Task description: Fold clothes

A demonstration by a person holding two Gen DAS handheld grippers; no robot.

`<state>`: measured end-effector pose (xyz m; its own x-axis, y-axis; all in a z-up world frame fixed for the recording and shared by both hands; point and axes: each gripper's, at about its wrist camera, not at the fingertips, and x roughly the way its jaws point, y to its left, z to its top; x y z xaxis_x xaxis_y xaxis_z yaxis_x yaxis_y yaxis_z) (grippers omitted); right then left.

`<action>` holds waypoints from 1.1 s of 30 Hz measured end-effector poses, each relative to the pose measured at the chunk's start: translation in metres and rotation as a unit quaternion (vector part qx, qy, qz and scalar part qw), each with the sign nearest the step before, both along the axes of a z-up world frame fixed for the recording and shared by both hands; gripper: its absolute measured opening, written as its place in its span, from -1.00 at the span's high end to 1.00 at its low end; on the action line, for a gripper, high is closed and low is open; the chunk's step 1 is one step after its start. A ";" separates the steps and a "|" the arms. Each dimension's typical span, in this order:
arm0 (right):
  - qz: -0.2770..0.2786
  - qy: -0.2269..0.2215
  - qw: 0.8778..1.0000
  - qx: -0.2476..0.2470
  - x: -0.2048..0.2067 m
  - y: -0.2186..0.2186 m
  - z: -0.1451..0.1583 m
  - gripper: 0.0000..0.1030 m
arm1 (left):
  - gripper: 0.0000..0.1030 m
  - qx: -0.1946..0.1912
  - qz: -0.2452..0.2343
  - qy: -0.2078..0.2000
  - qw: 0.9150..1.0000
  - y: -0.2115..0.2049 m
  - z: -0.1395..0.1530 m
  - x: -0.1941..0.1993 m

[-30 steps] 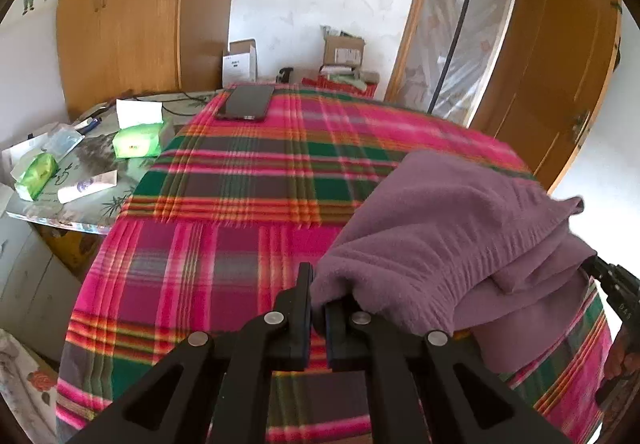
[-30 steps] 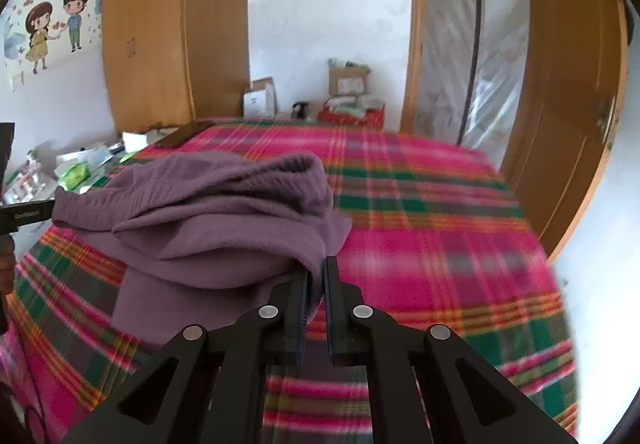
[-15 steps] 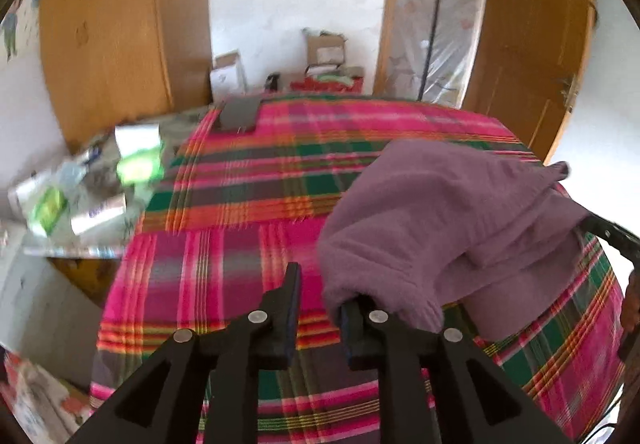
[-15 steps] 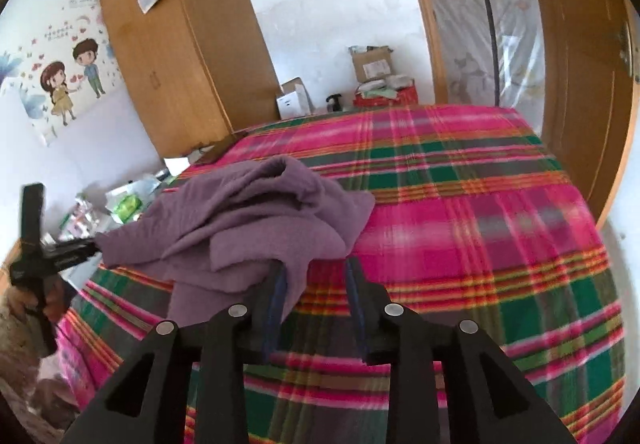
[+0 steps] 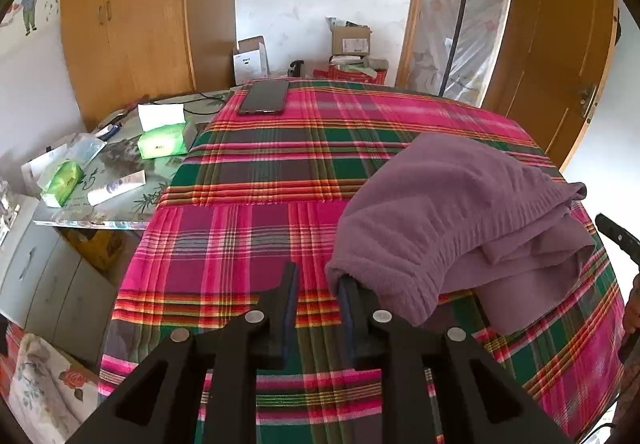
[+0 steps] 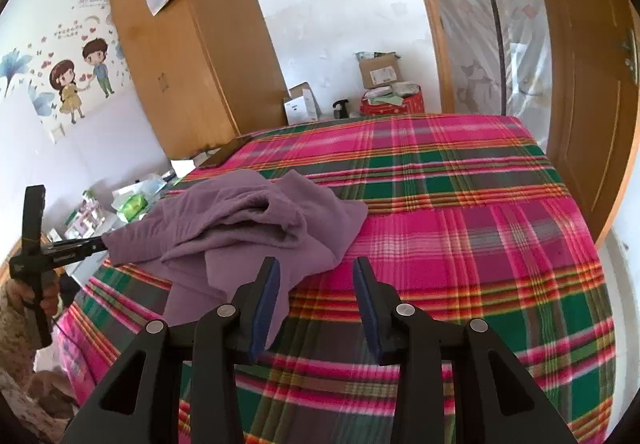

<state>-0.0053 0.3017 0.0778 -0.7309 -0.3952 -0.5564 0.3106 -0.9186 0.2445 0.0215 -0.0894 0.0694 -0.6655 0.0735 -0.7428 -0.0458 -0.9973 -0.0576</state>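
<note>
Left gripper (image 5: 316,296) now spread, a second ago clamped on the purple garment (image 5: 452,212); an edge drapes over its right finger, nothing pinched. Right gripper (image 6: 316,284) also parted wide and lifted back, cloth released. Garment sits in a rumpled, layered heap on the plaid bedspread (image 6: 460,204), near the front-left edge. Judgement: both just let go; heap not neatly folded.

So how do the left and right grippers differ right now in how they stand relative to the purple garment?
The left gripper has the purple garment draped over one finger; the right gripper has cloth only lying beside and under its left finger. The left gripper's gap looks narrower than the right gripper's. Both are open, with only the plaid bedspread showing between the fingers.
</note>
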 end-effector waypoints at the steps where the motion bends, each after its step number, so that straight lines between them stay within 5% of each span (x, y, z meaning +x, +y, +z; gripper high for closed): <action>1: 0.007 0.003 1.000 0.004 -0.004 -0.003 0.000 0.23 | 0.60 0.000 0.003 0.001 1.000 0.000 0.001 0.000; 9: 0.033 0.015 0.998 0.058 -0.027 -0.025 -0.004 0.18 | 0.60 -0.015 0.046 0.003 0.999 -0.014 0.012 0.008; 15: 0.053 0.026 0.995 0.079 -0.041 -0.036 -0.006 0.14 | 0.44 -0.008 -0.055 0.049 0.997 0.032 0.037 -0.005; 23: 0.084 0.050 0.990 0.102 -0.048 -0.051 0.000 0.16 | 0.33 -0.044 -0.245 0.070 0.966 0.136 0.040 -0.033; 25: 0.089 0.053 0.989 0.102 -0.048 -0.052 0.002 0.54 | 0.33 -0.056 -0.269 0.078 0.958 0.155 0.038 -0.038; 33: 0.082 0.046 0.992 0.086 -0.052 -0.048 0.004 0.65 | 0.32 -0.093 -0.314 0.078 0.942 0.190 0.027 -0.048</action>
